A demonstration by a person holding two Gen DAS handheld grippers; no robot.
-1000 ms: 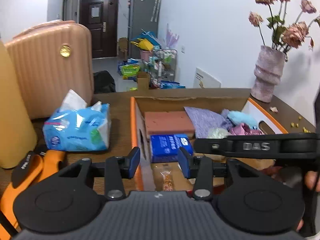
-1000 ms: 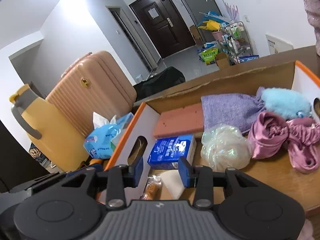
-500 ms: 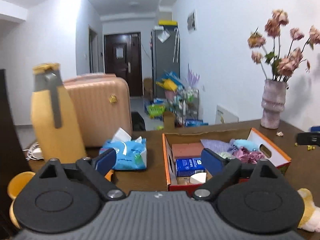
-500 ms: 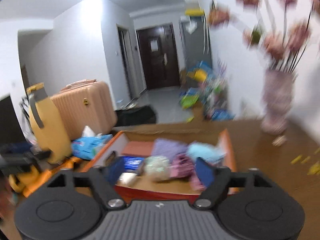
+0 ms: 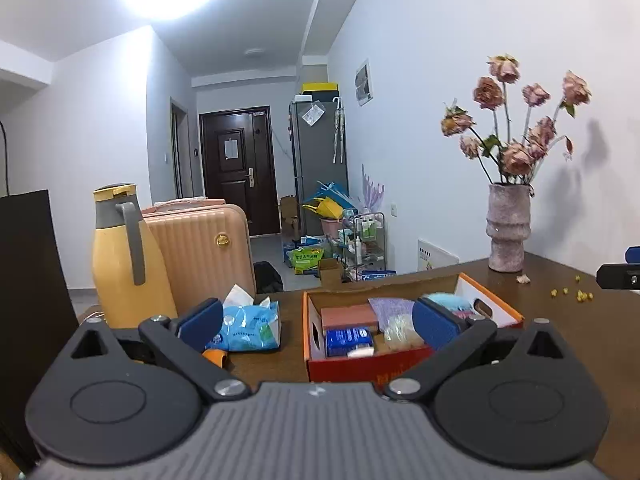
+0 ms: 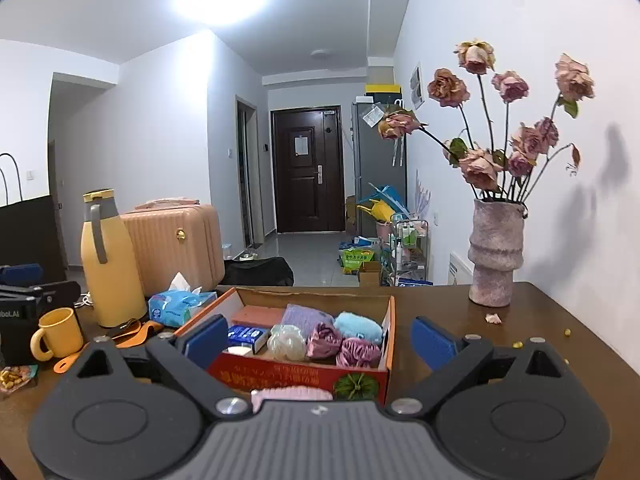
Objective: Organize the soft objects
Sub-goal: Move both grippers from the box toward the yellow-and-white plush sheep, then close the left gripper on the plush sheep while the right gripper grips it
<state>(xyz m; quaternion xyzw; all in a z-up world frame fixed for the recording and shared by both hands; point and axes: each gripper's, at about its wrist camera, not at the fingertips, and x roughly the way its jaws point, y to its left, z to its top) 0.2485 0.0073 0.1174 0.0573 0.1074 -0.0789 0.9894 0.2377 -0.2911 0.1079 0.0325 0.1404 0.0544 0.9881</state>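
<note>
An orange cardboard box (image 5: 400, 364) stands on the brown table, ahead of both grippers. In the right wrist view the box (image 6: 300, 372) holds a purple cloth (image 6: 306, 316), a light blue fluffy piece (image 6: 358, 326), pink satin scrunchies (image 6: 358, 352), a white mesh puff (image 6: 286, 342), a blue pack (image 6: 246, 336) and a red-brown block (image 6: 256, 314). A pink fuzzy item (image 6: 292, 393) lies in front of the box, just beyond the gripper body. My left gripper (image 5: 316, 320) and right gripper (image 6: 320, 336) hover short of the box; their jaws are opening wide, with nothing between them.
A blue tissue pack (image 5: 246, 326), a yellow thermos jug (image 5: 128, 264) and a peach suitcase (image 5: 200, 256) stand left of the box. A yellow mug (image 6: 58, 332) sits at the far left. The vase of dried roses (image 6: 494, 256) stands back right, with petals and small yellow bits scattered around it.
Both grippers pulled back and up from over the box, so the whole box and room now show. Both sets of jaws went from narrow to wide apart.
</note>
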